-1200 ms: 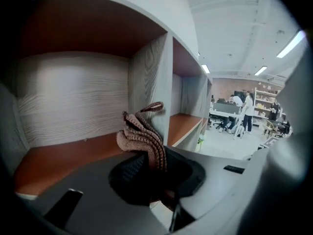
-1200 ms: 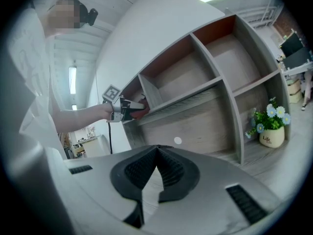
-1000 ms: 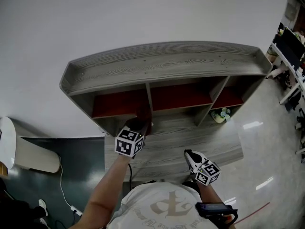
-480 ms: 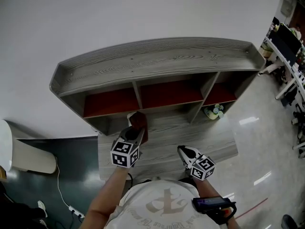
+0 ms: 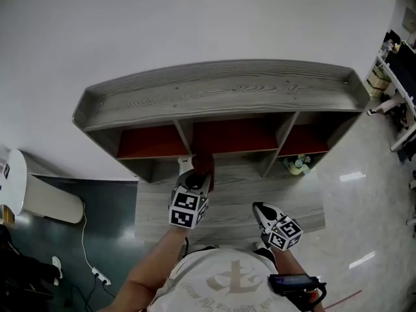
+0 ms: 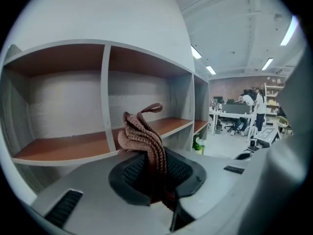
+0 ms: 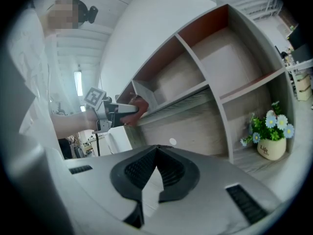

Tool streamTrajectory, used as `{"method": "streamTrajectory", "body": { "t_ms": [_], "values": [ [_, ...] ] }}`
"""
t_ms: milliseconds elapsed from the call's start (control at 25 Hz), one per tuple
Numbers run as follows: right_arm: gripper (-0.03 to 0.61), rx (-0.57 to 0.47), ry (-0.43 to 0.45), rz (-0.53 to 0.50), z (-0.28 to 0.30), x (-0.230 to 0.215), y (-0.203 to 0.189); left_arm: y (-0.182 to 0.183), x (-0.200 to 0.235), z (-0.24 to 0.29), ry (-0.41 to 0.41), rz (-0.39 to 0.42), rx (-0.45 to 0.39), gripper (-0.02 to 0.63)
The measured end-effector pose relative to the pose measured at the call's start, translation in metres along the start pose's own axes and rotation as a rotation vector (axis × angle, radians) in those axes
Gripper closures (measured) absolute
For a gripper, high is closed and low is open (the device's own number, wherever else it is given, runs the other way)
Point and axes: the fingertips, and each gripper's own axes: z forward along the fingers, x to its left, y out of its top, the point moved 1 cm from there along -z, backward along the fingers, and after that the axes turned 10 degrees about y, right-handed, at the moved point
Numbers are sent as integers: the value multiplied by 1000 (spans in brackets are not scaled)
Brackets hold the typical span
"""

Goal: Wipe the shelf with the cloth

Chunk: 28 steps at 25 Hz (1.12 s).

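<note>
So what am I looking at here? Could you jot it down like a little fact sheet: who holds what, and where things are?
Setting: grey wooden shelf with reddish-brown boards, standing against a white wall
Left gripper: shut on a brown knitted cloth, which is held at the front edge of the shelf's middle board
Right gripper: jaws together, nothing between them
Also there: small flower pot in the lower right compartment
Stage: cloth is at the shelf, so wiping seems under way

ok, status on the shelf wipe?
Grippers: left gripper shut on cloth, right gripper shut, empty. Cloth up by shelf front edge, contact unclear. Only flower pot in lower right bay, well clear.
</note>
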Motion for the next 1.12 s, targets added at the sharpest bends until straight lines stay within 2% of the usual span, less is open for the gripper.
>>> {"method": "streamTrajectory", "body": {
  "t_ms": [320,480,800,1120],
  "values": [
    [574,-10,43,19,-24,-29,11,34,17,42,225,98,96,545],
    [574,-7,54,30,-38,-46,12,49,28,59,308,117,130,545],
    [574,-7,96,30,-54,-74,22,61,32,86,407,106,210,545],
    [574,12,155,25,-68,-93,26,51,40,112,488,79,309,545]
  ]
}}
